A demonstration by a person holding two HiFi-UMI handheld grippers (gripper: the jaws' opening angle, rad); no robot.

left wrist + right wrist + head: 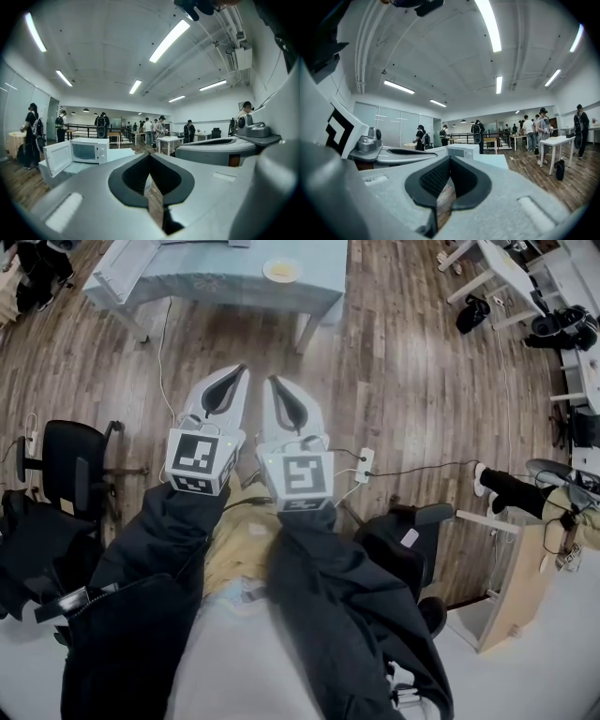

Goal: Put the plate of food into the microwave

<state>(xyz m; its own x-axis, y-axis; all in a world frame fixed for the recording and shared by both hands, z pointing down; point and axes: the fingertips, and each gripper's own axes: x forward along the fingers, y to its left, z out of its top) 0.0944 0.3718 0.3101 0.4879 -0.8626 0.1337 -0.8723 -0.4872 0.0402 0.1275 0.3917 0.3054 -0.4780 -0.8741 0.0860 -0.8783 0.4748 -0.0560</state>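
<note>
The plate of food [281, 270] is a small yellowish dish on a table with a light blue cloth [234, 282], far ahead in the head view. In the left gripper view a white microwave [86, 151] stands on that table with its door [57, 158] swung open to the left. The right gripper view shows only the microwave's top [462, 150], past the other gripper. My left gripper [241, 371] and right gripper [273, 382] are held side by side over the wooden floor, well short of the table. Both are shut, with nothing between the jaws.
A black office chair [70, 460] stands at the left and another chair [412, 526] at the right. A white power strip [364, 465] with cables lies on the floor. White desks [511, 273] stand at the far right. Several people stand in the background [149, 130].
</note>
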